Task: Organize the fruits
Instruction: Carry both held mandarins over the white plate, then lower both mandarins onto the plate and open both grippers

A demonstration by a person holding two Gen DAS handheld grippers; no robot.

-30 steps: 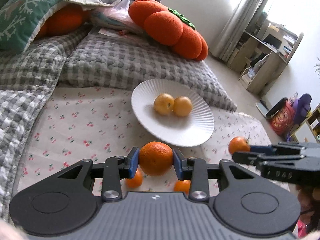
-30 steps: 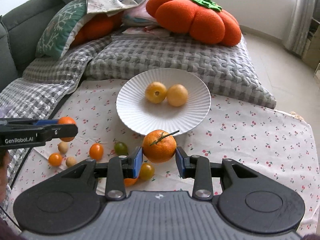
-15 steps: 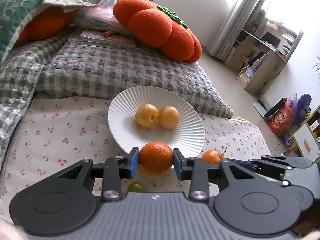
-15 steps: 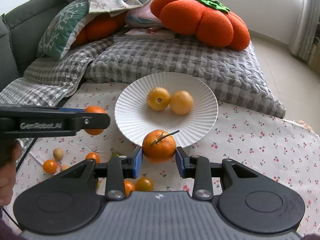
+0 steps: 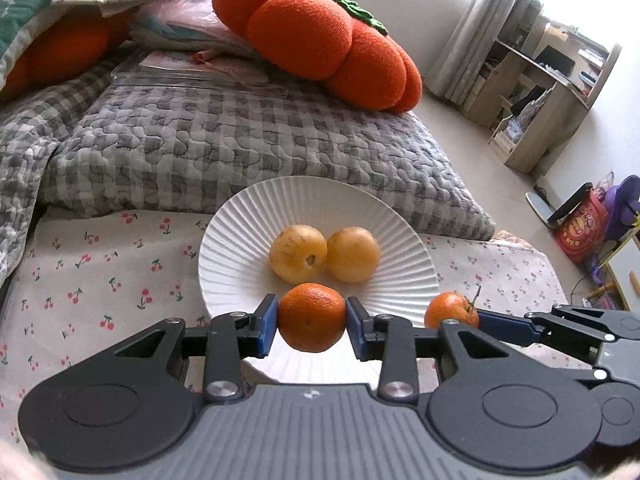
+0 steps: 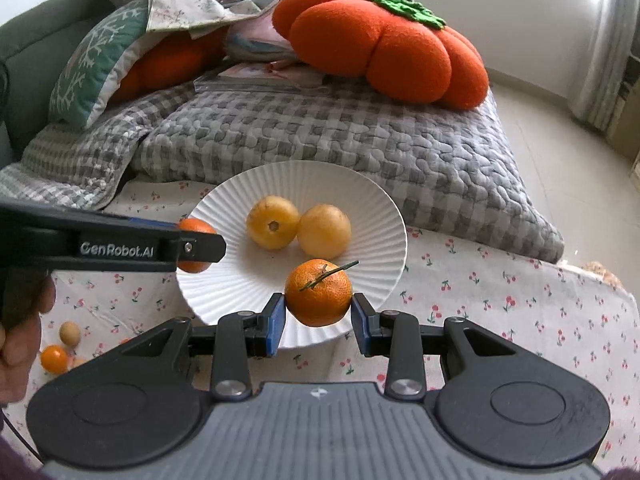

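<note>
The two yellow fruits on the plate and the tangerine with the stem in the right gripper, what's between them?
Only bare ribbed white plate, in the right wrist view, between the yellow fruits and the stemmed tangerine.

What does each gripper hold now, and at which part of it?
The left gripper holds a stemless mandarin by its two sides. The right gripper holds a stemmed mandarin the same way, stem up.

Two mandarins (image 5: 311, 317) (image 6: 319, 292), two yellow fruits (image 6: 273, 222) (image 6: 324, 226), one plate (image 6: 372, 200).
</note>
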